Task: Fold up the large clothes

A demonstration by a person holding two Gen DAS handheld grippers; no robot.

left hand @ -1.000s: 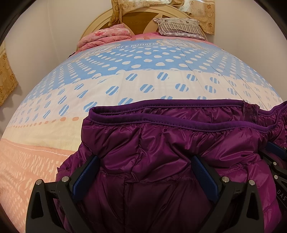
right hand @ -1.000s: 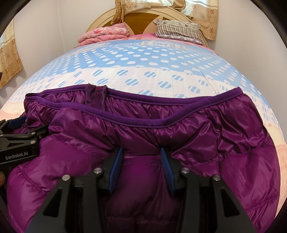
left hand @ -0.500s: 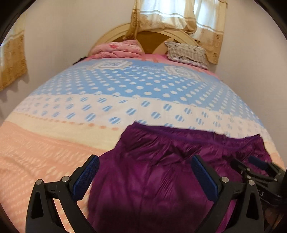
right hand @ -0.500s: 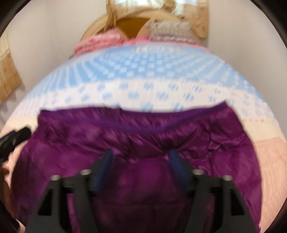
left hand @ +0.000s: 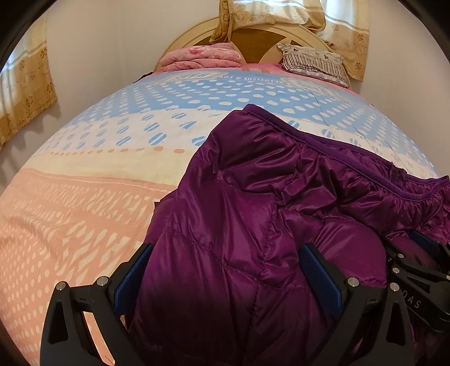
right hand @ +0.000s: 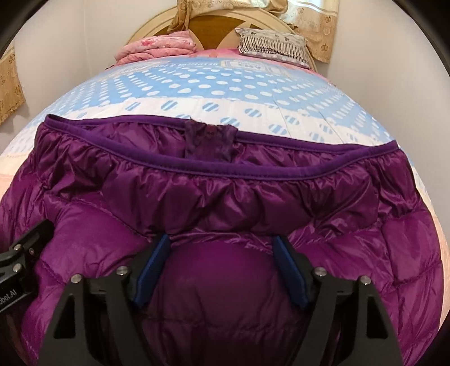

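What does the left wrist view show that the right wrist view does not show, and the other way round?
Only the left wrist view shows the wide peach part of the bedspread, the jacket's left edge and corner, and the open left gripper with jacket fabric between its fingers.

Only the right wrist view shows the whole dark trim from end to end with the lace label, and the open right gripper over the fabric.

Both show the purple puffer jacket, the dotted blue bedspread, the pink folded blanket, the striped pillow and the headboard.

Glossy quilted purple jacket (right hand: 225,202); matt cotton bedspread (left hand: 92,214); wood headboard (left hand: 253,39).
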